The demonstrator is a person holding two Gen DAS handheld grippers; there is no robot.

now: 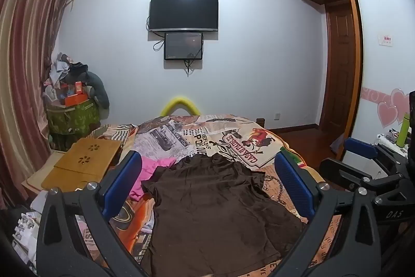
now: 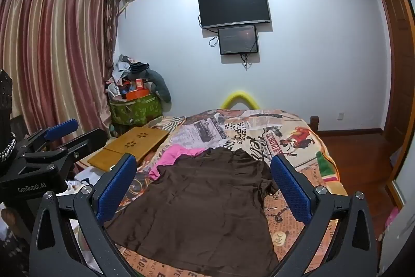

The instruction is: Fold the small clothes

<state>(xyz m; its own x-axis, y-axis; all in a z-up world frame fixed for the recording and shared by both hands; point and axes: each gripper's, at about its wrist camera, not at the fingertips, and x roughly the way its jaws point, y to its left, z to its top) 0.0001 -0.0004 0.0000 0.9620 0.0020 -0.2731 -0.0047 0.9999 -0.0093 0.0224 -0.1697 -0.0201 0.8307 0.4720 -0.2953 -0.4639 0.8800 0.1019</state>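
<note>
L gripper (image 1: 207,183): blue-padded fingers (image 1: 124,181) spread as wide as they go, nothing between them, not touching cloth. R gripper (image 2: 205,186): same, blue pads (image 2: 290,188) fully apart, empty, held above the bed. Each gripper also shows in the other's cam, at the frame edge, side by side. Directly ahead of both: dark brown short-sleeve shirt (image 1: 215,209), laid roughly flat but wrinkled on the bed, hem toward the cams, collar away. Pink garment (image 1: 153,170) bunched just beside shirt's left sleeve, partly under it. Both lie on the newspaper-print orange/cream bedspread (image 1: 233,139). Left of the bed: light wooden lap tray w/ flower cutouts (image 1: 83,162). Beyond: green fabric bin piled w/ clutter (image 1: 72,118) by striped red/beige curtains (image 1: 23,56). Far wall: black wall-mounted TV (image 1: 183,12), smaller screen (image 1: 183,46) right under it.
</note>
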